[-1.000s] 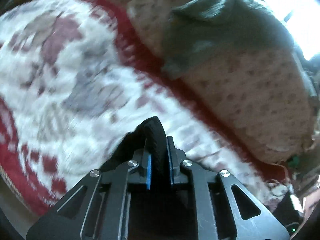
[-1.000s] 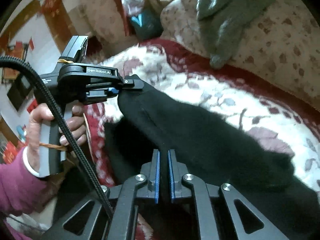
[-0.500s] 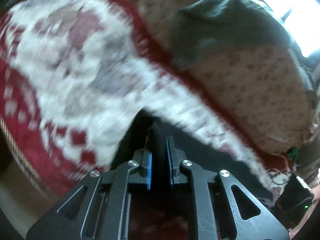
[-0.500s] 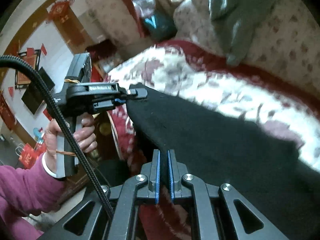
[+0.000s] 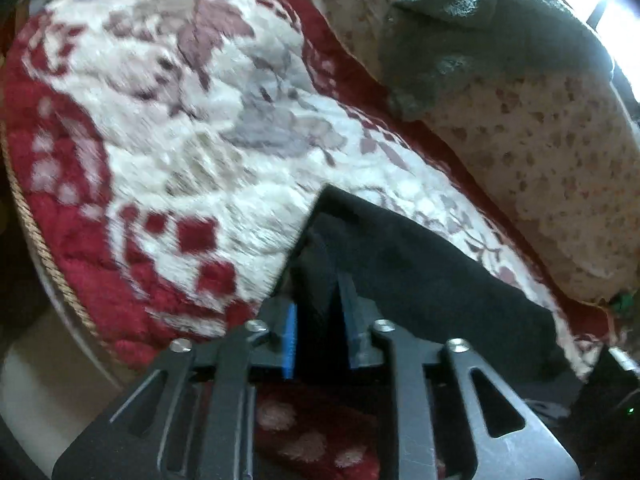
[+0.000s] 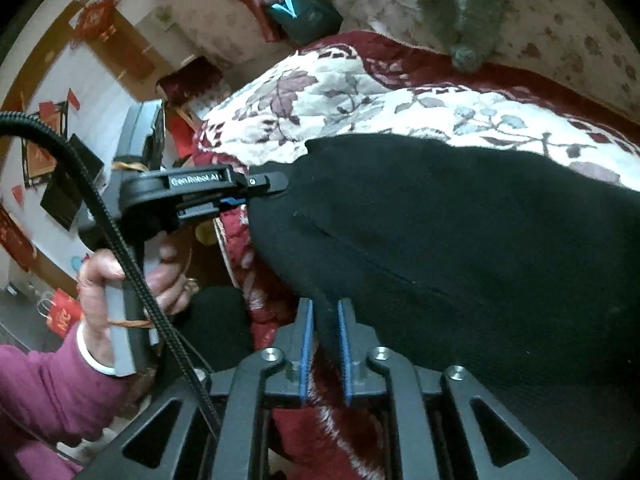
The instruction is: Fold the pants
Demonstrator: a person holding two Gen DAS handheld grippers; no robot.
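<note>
The black pants (image 6: pixel 460 232) lie stretched over a red and white floral cushion (image 6: pixel 340 92). My left gripper (image 5: pixel 318 304) is shut on one corner of the pants (image 5: pixel 400 264); it also shows in the right wrist view (image 6: pixel 276 184), at the left end of the black edge. My right gripper (image 6: pixel 325 320) is shut on the near edge of the same pants. The edge between both grippers is held taut, a little above the cushion's front.
A grey knitted garment (image 5: pixel 480 32) lies on a beige patterned sofa back (image 5: pixel 560 160) behind the cushion. The cushion's front rim (image 5: pixel 52 264) drops off to the floor. Red decorations, bags and furniture fill the room at the left (image 6: pixel 100 40).
Both grippers have moved back toward the cushion's front edge with the pants, and the black cloth now lies spread flatter over the cushion. Both stay shut on it.
</note>
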